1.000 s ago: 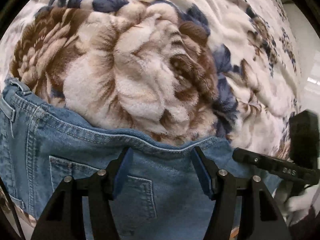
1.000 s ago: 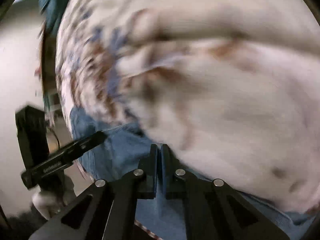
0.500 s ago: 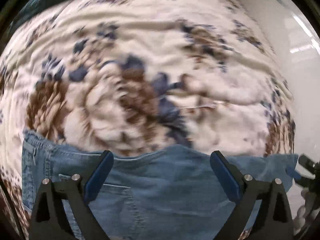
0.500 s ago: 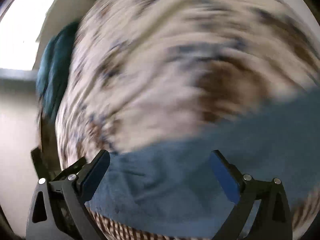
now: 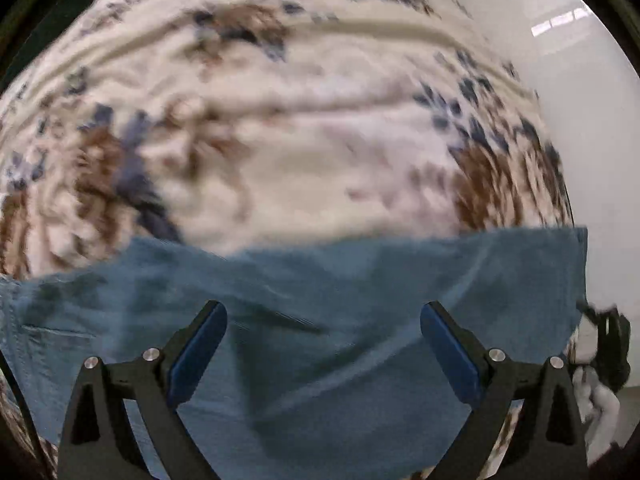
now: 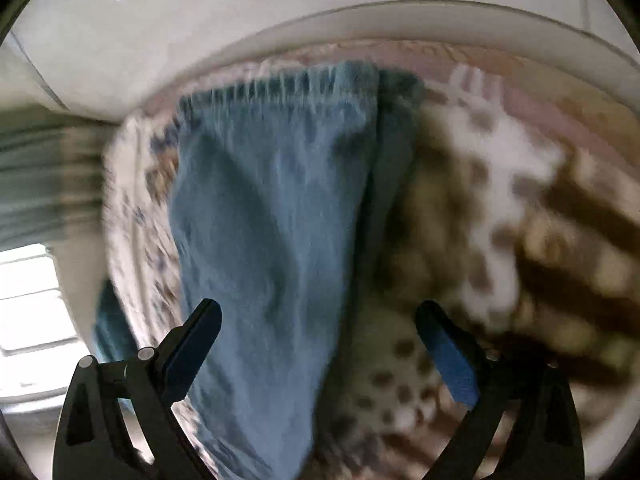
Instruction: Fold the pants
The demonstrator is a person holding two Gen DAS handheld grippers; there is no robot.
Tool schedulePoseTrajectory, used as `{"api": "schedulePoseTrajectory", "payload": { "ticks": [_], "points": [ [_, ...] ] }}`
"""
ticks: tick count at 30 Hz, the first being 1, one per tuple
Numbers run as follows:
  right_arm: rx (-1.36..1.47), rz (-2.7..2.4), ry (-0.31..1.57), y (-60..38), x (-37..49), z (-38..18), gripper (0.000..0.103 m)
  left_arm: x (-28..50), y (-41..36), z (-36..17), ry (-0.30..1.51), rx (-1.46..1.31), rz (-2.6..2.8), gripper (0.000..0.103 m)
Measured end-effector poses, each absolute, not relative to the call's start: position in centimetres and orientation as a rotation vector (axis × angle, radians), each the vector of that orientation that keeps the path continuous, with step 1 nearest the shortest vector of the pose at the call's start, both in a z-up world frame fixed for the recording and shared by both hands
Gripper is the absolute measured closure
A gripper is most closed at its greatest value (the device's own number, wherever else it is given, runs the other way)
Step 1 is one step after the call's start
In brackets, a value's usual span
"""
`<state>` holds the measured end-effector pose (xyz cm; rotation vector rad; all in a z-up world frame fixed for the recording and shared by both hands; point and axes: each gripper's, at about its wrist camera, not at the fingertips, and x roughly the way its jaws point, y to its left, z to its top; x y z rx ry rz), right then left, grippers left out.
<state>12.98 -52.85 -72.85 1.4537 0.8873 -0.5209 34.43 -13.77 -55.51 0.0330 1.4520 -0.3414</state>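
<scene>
Blue-padded, both our jaws stand spread wide and grip nothing: left gripper [image 5: 323, 350] and right gripper [image 6: 318, 346] hover over the denim pants [image 5: 340, 320], which lie beneath and ahead on the floral blanket [image 5: 300, 140].

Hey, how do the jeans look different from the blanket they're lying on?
The jeans are plain blue denim, while the blanket is cream with brown and navy flowers. The jeans show stitched seams, and their leg runs as a long, narrow strip; the blanket looks fluffy and spreads far wider, beyond the jeans on every visible side. Both are soft cloth, lying slightly rumpled.
</scene>
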Motion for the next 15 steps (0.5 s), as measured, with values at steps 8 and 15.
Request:
{"api": "schedulePoseTrajectory", "payload": {
  "ticks": [8,15],
  "points": [
    [1.482,-0.420,0.795,-55.2,14.8,-74.9,0.045,32.5,-15.5,-60.6,1.558,0.089,-0.322,0.003],
    [1.433,-0.359,0.744,-56.7,17.4,-73.3,0.069,33.9,-16.5,-62.9,1.613,0.086,-0.233,0.000]
  ]
}}
